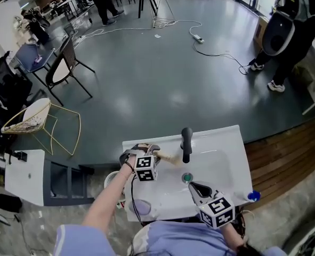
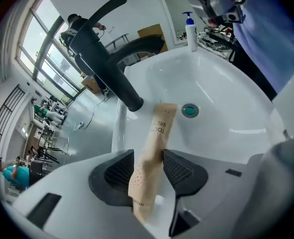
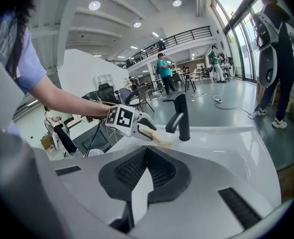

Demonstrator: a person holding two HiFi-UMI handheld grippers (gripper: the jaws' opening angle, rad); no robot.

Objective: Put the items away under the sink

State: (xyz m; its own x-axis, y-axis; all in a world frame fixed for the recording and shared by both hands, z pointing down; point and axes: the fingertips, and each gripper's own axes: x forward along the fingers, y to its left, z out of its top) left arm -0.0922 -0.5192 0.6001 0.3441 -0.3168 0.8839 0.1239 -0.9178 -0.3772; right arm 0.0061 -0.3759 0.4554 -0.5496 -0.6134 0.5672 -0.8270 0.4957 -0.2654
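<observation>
The left gripper (image 1: 155,153) has its jaws pinching a brown paper toothbrush packet (image 2: 154,148) near one end, so most of the sleeve sticks out ahead of the pads and over the basin of the white sink (image 1: 224,161). In the head view the packet sits at about 10 o'clock from the green drain (image 1: 187,178), just to the 8 o'clock side of the black faucet (image 1: 186,143). The hold is low on the sleeve and the packet slants a little between the pads, which looks like a pick made from the flat rim, where only an end could be caught. A thin paper sleeve held this way may swing or slip if it is moved fast. The right gripper (image 1: 195,188) waits at about 5 o'clock from the drain, jaws pressed together with nothing between them, probably kept clear so the other arm can work. A white pump bottle (image 2: 190,33) stands on the sink's corner at about 4 o'clock from the drain and looks like another item to store. The space under the sink is not in view, so the packet has yet to be carried down and in
</observation>
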